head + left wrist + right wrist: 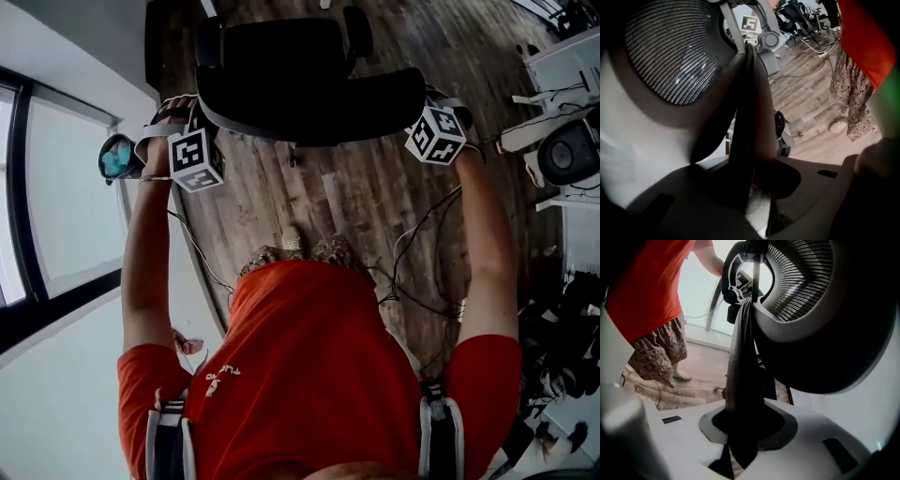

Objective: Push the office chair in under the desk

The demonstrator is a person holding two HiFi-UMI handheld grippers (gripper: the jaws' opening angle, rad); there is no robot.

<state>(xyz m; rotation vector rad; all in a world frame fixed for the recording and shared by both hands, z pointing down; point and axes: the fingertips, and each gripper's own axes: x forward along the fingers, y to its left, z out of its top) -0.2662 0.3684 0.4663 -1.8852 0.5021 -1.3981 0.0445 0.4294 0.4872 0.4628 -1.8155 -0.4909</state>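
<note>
The black office chair [309,80] stands on the wood floor just ahead of me, seen from above with its backrest nearest. My left gripper [183,111] sits at the backrest's left edge and my right gripper [427,98] at its right edge. In the left gripper view the dark backrest rim [747,117] runs between the jaws of the left gripper [754,187], which are shut on it, mesh [679,51] beside it. In the right gripper view the right gripper [740,437] is likewise shut on the rim [740,357]. I cannot make out the desk.
Cables [412,244] trail over the floor by my feet. A white table with a round black device [567,150] stands at the right. A window wall [56,206] runs along the left. More chairs [801,18] stand far off.
</note>
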